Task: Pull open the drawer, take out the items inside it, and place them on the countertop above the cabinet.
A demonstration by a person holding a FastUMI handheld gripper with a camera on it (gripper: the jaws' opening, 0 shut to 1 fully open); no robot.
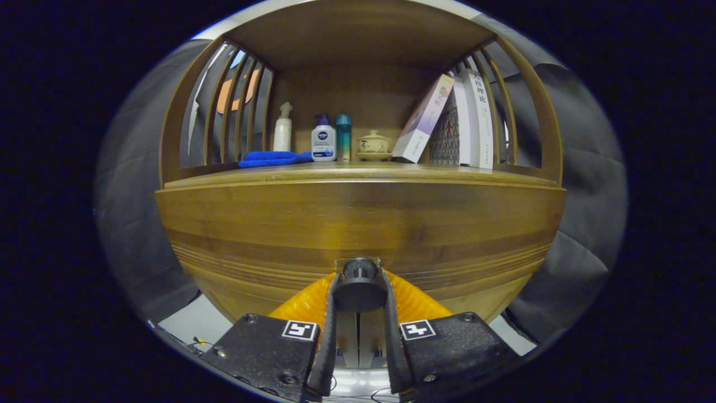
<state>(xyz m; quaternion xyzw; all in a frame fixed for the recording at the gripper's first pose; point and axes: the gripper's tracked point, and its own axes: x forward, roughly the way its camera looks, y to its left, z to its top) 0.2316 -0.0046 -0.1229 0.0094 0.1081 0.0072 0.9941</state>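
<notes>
The wide wooden drawer front (358, 224) stands straight ahead of the claw (358, 291), still flush with the cabinet. The claw is clenched on the small round dark knob (358, 285). A crooked pull may slip the fingers off. Above and beyond, the table's (358, 170) front strip is bare.

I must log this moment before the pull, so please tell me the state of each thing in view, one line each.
Wooden drawer front: closed.
Dark round drawer knob: clamped between the fingers.
Gripper: shut on the knob.
Blue folded cloth: lying flat on the countertop.
White pump bottle: upright.
Lidded ceramic cup: lid on.
Books: leaning.
</notes>
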